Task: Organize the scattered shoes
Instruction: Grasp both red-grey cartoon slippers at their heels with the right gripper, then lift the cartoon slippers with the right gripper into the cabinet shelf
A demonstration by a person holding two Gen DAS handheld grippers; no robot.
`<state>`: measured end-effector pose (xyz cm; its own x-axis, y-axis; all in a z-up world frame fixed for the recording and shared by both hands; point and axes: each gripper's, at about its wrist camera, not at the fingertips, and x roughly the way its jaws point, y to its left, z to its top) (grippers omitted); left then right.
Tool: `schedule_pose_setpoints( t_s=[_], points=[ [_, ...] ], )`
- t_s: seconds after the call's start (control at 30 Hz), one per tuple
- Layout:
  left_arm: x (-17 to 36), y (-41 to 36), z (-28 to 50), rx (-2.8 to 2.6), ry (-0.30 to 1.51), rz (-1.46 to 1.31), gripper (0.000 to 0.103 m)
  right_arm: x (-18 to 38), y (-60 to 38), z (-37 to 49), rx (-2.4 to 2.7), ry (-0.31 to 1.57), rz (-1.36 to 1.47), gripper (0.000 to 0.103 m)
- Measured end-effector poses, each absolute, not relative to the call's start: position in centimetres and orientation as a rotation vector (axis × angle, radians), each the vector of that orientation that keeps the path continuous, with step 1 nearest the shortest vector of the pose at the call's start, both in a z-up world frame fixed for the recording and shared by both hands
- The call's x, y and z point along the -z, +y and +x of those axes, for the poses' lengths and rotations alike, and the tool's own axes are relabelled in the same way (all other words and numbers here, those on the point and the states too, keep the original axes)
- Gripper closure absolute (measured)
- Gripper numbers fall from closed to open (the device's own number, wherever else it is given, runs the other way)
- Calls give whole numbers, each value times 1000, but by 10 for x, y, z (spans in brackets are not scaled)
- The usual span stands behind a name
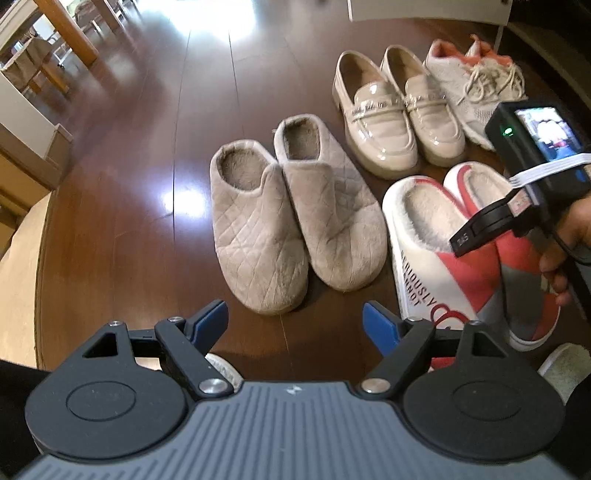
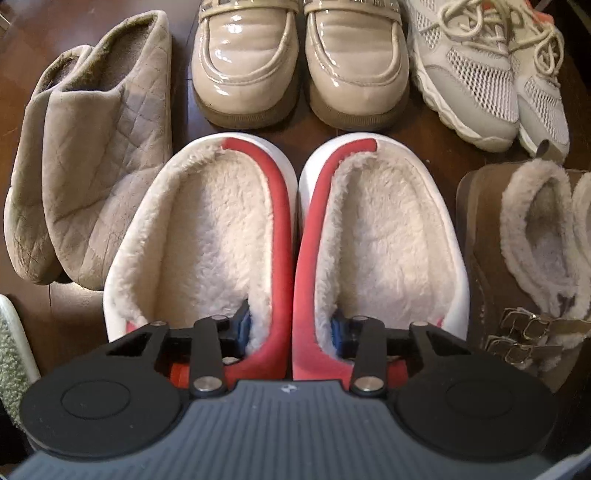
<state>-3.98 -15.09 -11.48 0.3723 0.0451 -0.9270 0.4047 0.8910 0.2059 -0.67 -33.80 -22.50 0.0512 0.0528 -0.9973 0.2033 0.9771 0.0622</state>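
Note:
A pair of red and white fleece-lined slippers (image 2: 207,229) stands side by side on the dark wood floor (image 1: 147,184). My right gripper (image 2: 291,317) points down, one finger inside each slipper. It is shut on their two touching red inner walls. In the left wrist view a right gripper finger (image 1: 480,229) dips into that pair (image 1: 424,236), with a hand behind it. My left gripper (image 1: 293,310) hangs open and empty over bare floor, just in front of the toes of the beige quilted slippers (image 1: 291,218).
Glossy beige loafers (image 2: 299,62) and white mesh sneakers (image 2: 487,81) line up behind. Brown fur-lined buckled boots (image 2: 517,258) stand right of the held pair, the quilted slippers (image 2: 85,166) to its left. Wooden furniture legs (image 1: 66,33) and a pale mat (image 1: 18,277) lie far left.

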Motion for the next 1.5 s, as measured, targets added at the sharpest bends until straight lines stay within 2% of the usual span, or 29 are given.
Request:
schedule_pose_setpoints(
  t_s=[0.07,0.17,0.37,0.5,0.6,0.7,0.8,0.9,1.03,1.2,1.37,1.5],
  points=[
    [119,-157,-38,241,1196,451,21,218,-345,-11,89,1513,238,80],
    [122,-174,-28,283,1249,457,21,206,-357,-13,59,1492,299,81],
    [71,-191,-10,385,1198,474,22,139,-396,1,168,1396,513,81],
    [7,-208,-8,517,1074,531,23,39,-436,4,430,1211,731,81],
    [-23,-221,-8,580,999,616,22,-37,-458,-6,595,1061,853,81],
    [-72,-234,-2,658,895,725,22,-145,-484,-25,809,868,1006,80],
    [-136,-254,11,740,798,745,22,-218,-506,-34,912,752,1063,80],
    [-205,-296,19,867,625,791,22,-295,-536,-36,1002,648,1084,80],
    [-235,-346,27,1025,517,776,22,-368,-584,-25,1136,556,1052,80],
    [-222,-398,48,1263,407,775,21,-381,-616,-8,1290,524,968,80],
    [-178,-457,76,1458,328,797,22,-358,-643,10,1430,556,836,80],
    [-170,-493,96,1550,338,719,22,-345,-649,26,1489,608,741,78]
  ],
)
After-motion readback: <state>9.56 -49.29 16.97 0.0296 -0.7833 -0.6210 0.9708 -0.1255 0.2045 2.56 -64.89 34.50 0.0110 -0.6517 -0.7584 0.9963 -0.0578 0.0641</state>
